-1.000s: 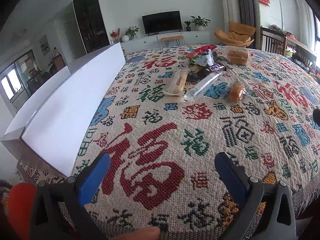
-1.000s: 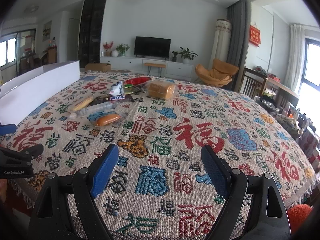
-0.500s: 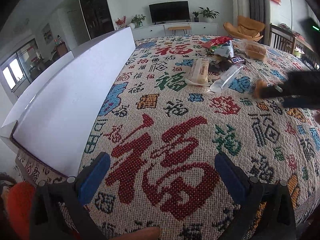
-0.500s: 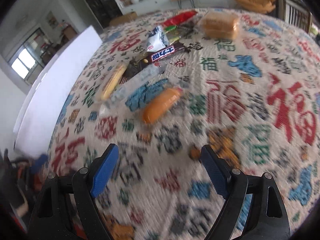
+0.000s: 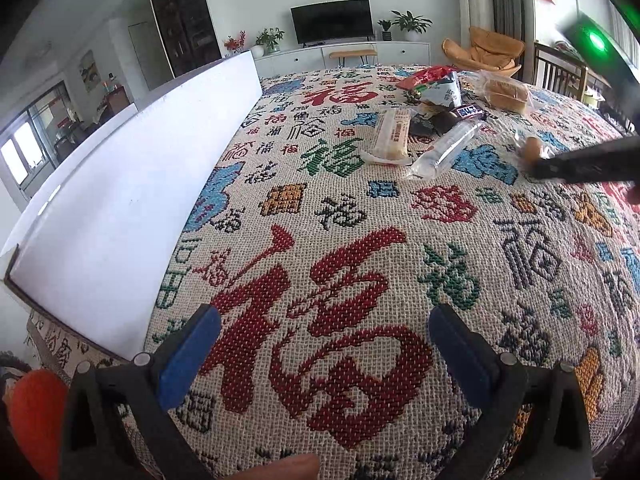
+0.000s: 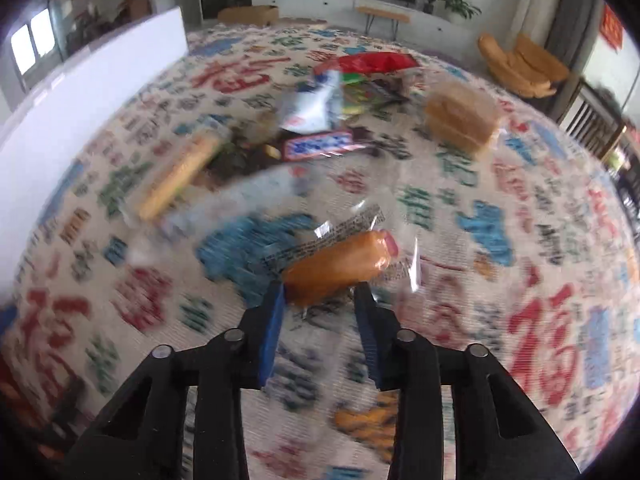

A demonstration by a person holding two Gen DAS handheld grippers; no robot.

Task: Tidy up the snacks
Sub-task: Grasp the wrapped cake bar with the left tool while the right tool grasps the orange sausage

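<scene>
A sausage bun (image 6: 340, 264) in clear wrap lies on the patterned tablecloth (image 6: 500, 240). My right gripper (image 6: 319, 296) points down at it, and its jaws are closing with the bun's near end between them; the blue pads (image 6: 274, 312) touch the wrapper. In the left wrist view the bun (image 5: 530, 148) shows just past the dark right gripper (image 5: 580, 164). My left gripper (image 5: 324, 316) stands open over the near tablecloth, holding nothing. Behind the bun lie more snacks: a biscuit pack (image 5: 392, 134), a clear tube pack (image 5: 448, 148), a chocolate bar (image 6: 320, 145) and bagged bread (image 6: 460, 120).
A tall white box wall (image 5: 132, 216) runs along the table's left side. A white-blue bag (image 5: 442, 94) and a red packet (image 5: 428, 76) lie at the back of the pile. Chairs (image 5: 560, 76) stand past the right edge. A person's fingertip (image 5: 296, 466) shows at the bottom.
My right gripper has swung in over the pile, tipped downward, and its jaws have narrowed from wide open onto the sausage bun. The left gripper has barely moved.
</scene>
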